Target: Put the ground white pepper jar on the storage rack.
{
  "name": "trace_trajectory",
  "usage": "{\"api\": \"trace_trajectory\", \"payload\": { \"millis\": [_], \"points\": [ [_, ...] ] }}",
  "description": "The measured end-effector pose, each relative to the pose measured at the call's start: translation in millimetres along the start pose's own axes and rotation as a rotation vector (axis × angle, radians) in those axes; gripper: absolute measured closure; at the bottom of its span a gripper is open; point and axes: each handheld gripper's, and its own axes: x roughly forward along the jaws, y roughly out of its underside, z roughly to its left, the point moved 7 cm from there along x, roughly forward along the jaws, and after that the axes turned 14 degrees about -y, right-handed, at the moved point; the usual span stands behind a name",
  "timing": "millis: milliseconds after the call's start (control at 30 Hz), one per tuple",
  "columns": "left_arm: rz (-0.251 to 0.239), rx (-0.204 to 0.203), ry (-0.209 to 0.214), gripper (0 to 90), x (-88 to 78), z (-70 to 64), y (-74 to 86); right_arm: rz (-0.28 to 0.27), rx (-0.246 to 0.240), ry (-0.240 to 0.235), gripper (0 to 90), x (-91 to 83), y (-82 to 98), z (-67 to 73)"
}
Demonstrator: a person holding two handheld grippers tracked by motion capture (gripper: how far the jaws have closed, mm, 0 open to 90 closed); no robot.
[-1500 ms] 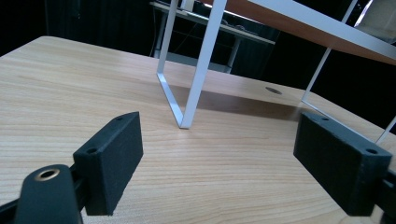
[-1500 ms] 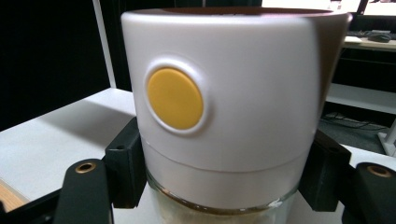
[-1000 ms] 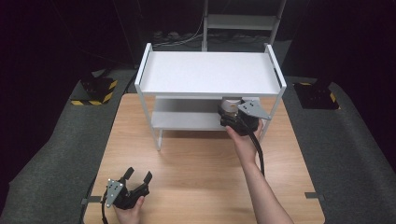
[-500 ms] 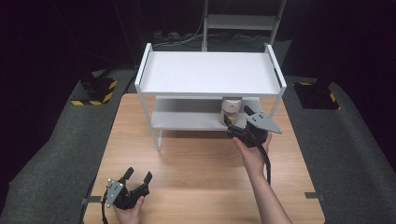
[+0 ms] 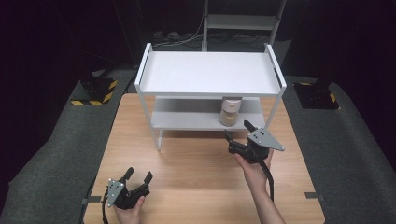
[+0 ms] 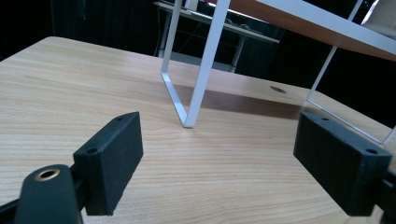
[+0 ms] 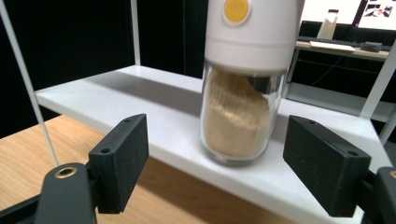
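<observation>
I see the jar [image 5: 230, 111] standing upright on the lower shelf [image 5: 187, 120] of the white rack [image 5: 210, 74], toward its right end and near the front edge. In the right gripper view the jar [image 7: 243, 88] has a white cap with a yellow dot and tan powder inside, and it sits free between my jaws' lines, touched by neither.

A second ago my right gripper [image 5: 238, 133] was up at the shelf around the jar; half a second ago it had drawn a little clear. Now it is back off the shelf, over the table [image 5: 196, 163] just in front of the rack, jaws spread wide and empty. The jar has stayed where it was.

My left gripper [image 5: 137, 177] has not moved: low at the table's near left, jaws parted, nothing in them. Its own view looks along bare wood to the rack's front left leg [image 6: 196, 74].

The wide stretch of tabletop between the two grippers is open. The rack's right post [image 5: 275, 109] stands just right of the jar.
</observation>
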Motion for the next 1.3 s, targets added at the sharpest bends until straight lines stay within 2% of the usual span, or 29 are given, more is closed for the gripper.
{"api": "trace_trajectory", "payload": {
  "millis": [233,667,867,1300],
  "points": [
    [0.002,0.002,-0.001,15.8,0.1,-0.5,-0.1,0.018,0.007,-0.006,22.0,-5.1,13.7,4.3],
    [0.008,0.012,0.001,15.7,0.8,-1.3,-0.6,0.058,0.074,-0.021,22.0,-17.6,53.0,10.8],
    [0.012,0.016,-0.002,15.8,1.0,-1.8,-1.0,0.072,0.120,-0.023,22.1,-27.6,73.0,9.3],
    [0.014,0.015,-0.001,15.8,1.2,-2.0,-1.1,0.091,0.152,-0.025,22.0,-39.3,108.0,9.4]
  ]
}}
